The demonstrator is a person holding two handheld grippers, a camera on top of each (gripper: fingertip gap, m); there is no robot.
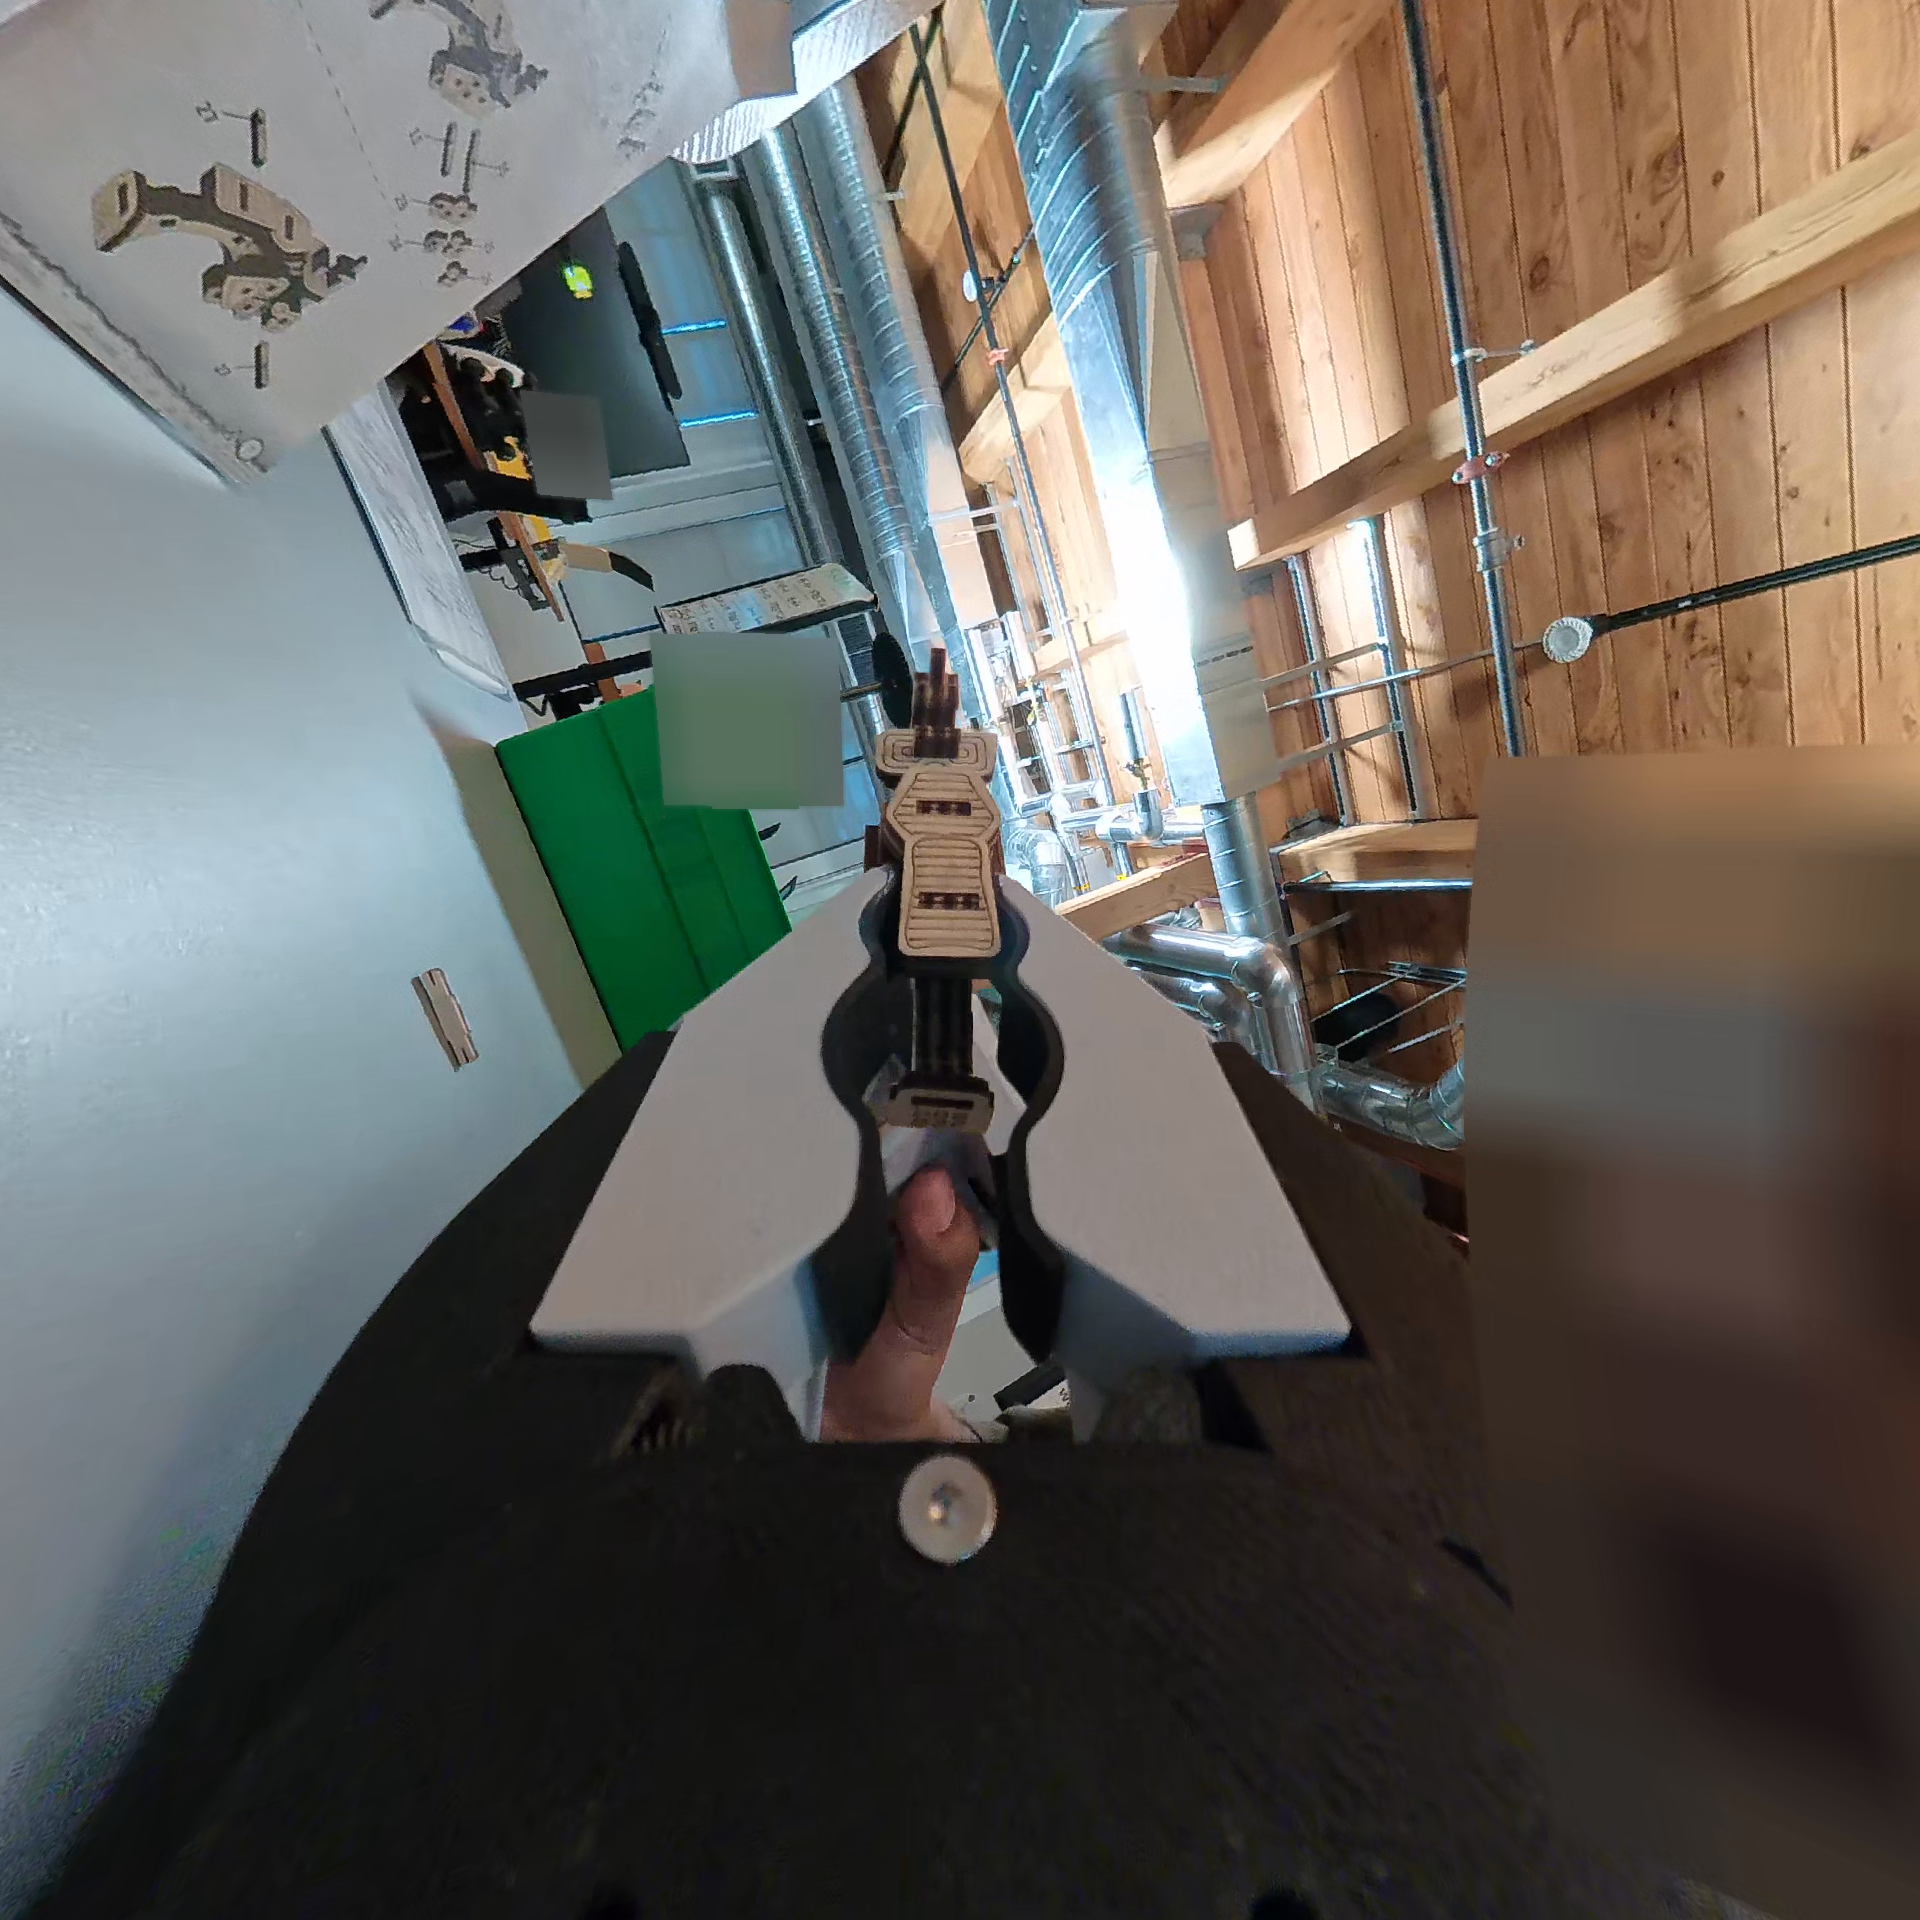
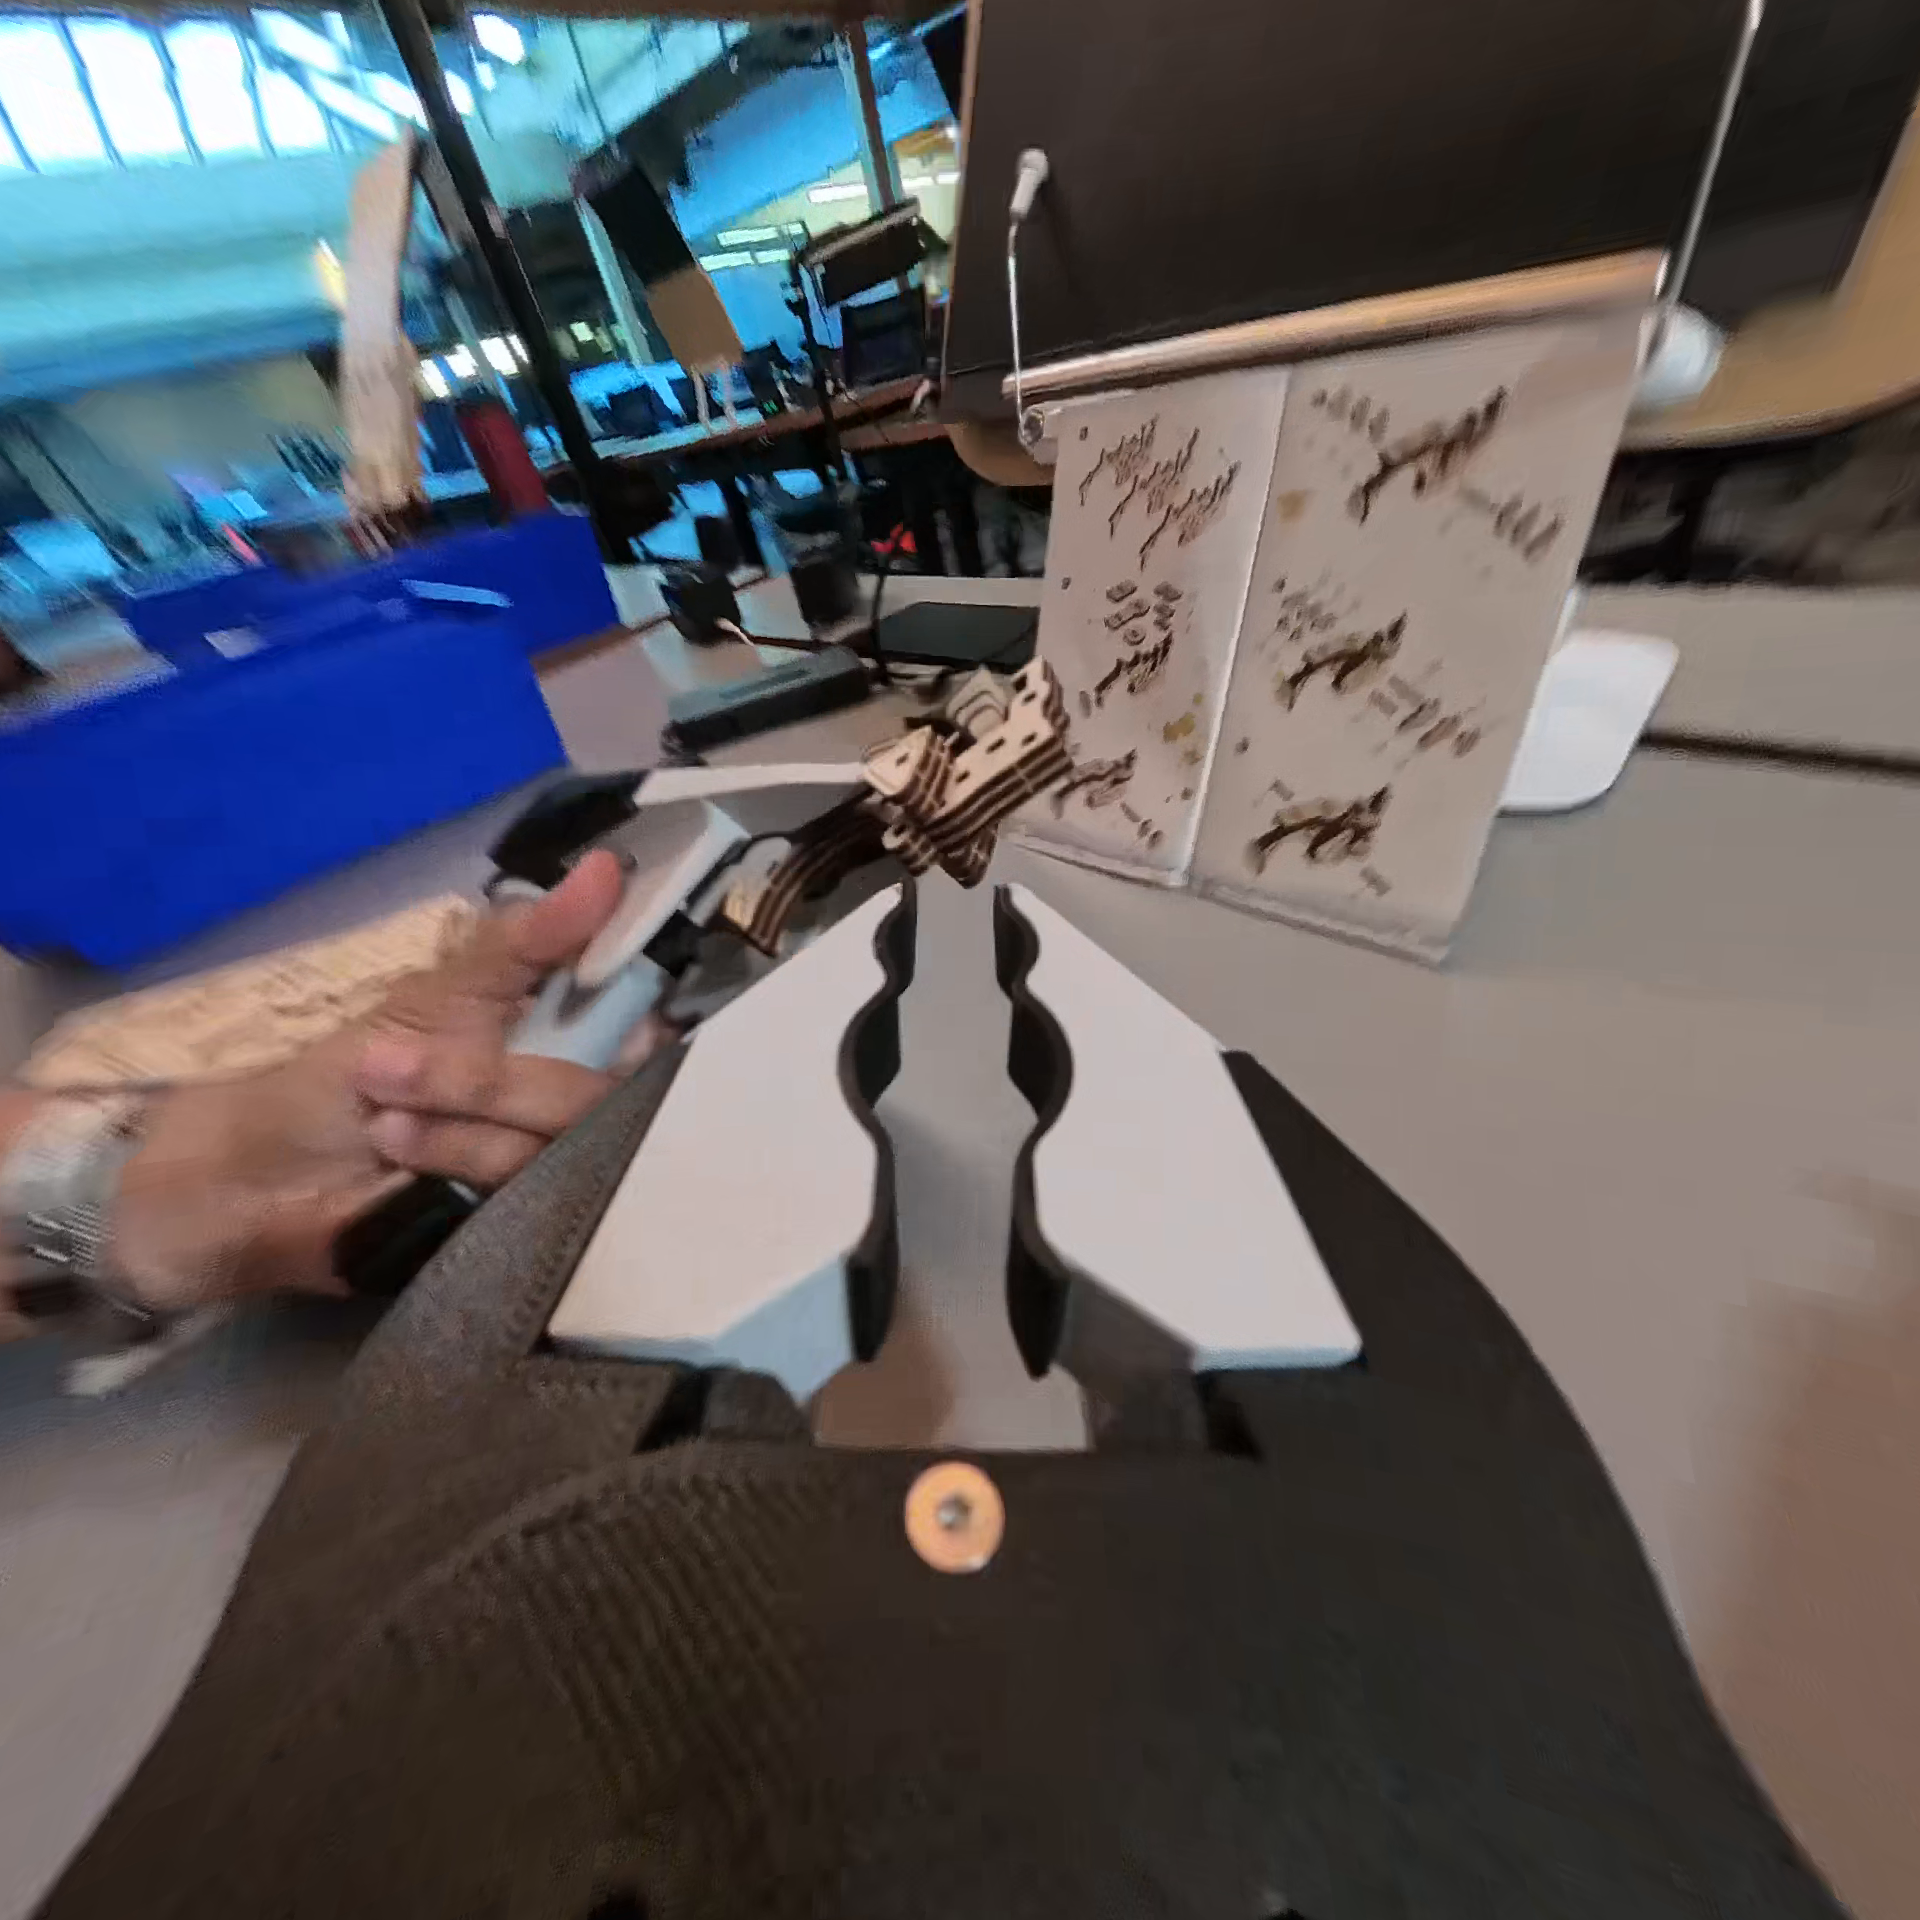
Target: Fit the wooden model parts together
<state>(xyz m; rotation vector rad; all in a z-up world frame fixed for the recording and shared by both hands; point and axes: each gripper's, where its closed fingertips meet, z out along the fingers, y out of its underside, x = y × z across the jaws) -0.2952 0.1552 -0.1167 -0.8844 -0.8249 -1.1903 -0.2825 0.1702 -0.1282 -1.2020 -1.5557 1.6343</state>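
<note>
Left hand-held gripper pinches the wooden model.
Right hand-held gripper spread, empty, just beneath it over the counter.

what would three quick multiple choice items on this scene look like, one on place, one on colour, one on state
1. Where is the wooden model?
A. flat on the table
B. clamped in the left tool
C. inside the bin

2. What colour is the bin on the table?
A. blue
B. red
C. yellow

3. How does the right tool stand?
A. shut on the model
B. shut on a sheet
C. open, holding nothing

Answers:
1 B, the left tool's fingers close on the model's sides in the left wrist view.
2 A, the bin's walls are plainly blue in the right wrist view.
3 C, bare table shows through the gap between its fingers.
</note>
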